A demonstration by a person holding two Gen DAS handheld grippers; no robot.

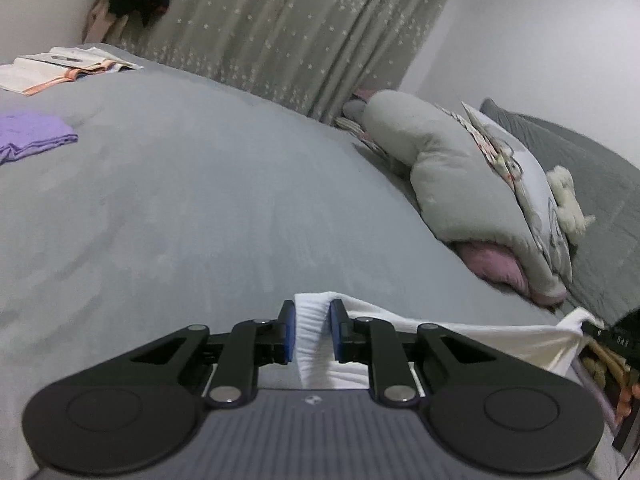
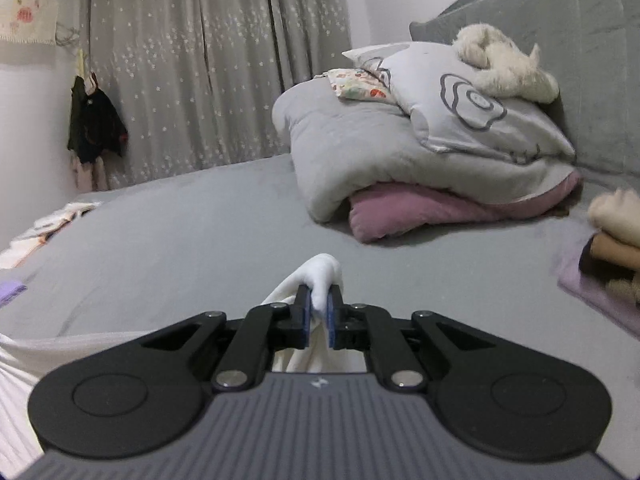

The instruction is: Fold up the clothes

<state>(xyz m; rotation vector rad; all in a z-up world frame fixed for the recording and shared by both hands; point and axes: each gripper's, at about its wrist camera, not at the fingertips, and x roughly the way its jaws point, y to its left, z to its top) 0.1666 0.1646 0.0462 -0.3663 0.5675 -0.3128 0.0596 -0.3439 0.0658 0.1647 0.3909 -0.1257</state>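
Left hand-held gripper clamped on white ribbed garment; right hand-held gripper pinching another bunched part, above grey bed.

no readable text, small blurred white marks on a black object, illegible

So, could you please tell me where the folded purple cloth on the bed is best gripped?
Grip the purple cloth at its folded corner nearest mid-bed, coming in low from that open side. The layers stack there into a thick edge lifted slightly off the grey sheet.
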